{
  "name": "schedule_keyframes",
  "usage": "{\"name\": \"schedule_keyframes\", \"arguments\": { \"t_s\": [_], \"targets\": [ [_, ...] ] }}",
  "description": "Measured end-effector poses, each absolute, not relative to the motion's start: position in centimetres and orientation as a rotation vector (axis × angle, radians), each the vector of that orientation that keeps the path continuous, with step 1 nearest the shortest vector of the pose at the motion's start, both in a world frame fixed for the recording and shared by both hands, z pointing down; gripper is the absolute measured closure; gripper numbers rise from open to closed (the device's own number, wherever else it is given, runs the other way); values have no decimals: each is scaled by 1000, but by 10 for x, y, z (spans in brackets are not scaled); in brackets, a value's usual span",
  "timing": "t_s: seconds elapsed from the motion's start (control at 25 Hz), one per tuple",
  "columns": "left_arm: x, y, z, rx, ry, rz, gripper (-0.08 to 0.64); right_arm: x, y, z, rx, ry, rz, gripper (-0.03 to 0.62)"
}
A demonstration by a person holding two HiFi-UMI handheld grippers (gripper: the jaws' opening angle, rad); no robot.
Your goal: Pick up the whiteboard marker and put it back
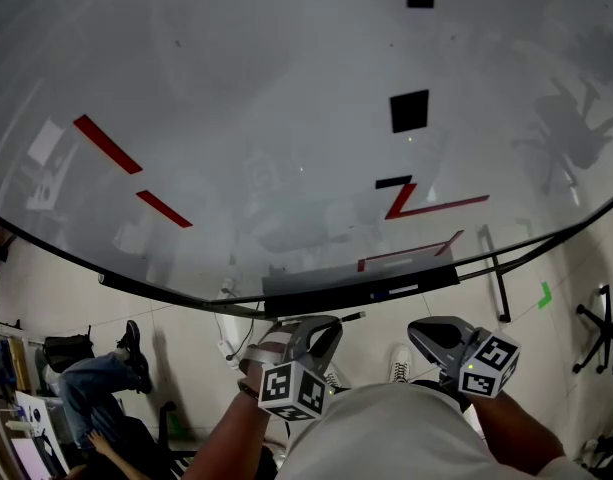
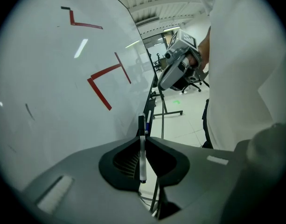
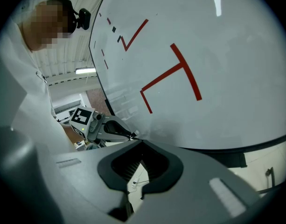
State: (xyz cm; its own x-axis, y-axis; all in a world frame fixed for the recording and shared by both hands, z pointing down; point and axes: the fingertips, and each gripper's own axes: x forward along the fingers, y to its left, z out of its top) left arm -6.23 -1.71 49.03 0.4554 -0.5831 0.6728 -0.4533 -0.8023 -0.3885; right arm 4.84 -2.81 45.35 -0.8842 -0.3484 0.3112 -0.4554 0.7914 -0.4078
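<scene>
Since the left gripper (image 2: pixel 143 136) has its jaws pinched on the thin white whiteboard marker with the black cap (image 2: pixel 143 158) only at their narrow tips, we judge the main risk is the marker pivoting or sliding out on the way to the dark narrow tray (image 1: pixel 361 288). That tray sits under the big glossy whiteboard with red tape marks (image 1: pixel 286 118), so a drop here would miss it and land on the pale tiled floor (image 1: pixel 196 346).

Second risk: the marker meets the tray's lip at an angle and rolls off on release.

The marker is off the tray, held in the air below the board's lower edge between the left jaws. Its long axis runs along the jaws, away from that gripper's camera. The cap end pokes past the tips toward the board's stand and the tail sits back in the jaw hollow.

In the head view a thin dark sliver past the left tips is probably that cap, pointing toward the right gripper (image 1: pixel 418 330), but it's too small to be sure. The right gripper's jaws are closed together with nothing between them, near the left one.
</scene>
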Motion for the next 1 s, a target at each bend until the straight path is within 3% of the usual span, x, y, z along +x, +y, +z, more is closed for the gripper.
{"name": "schedule_keyframes", "arguments": {
  "t_s": [1.0],
  "targets": [
    [-63,-43,527,-2374,744,-1476,506,58,-34,461,683,-2748,770,591]
  ]
}}
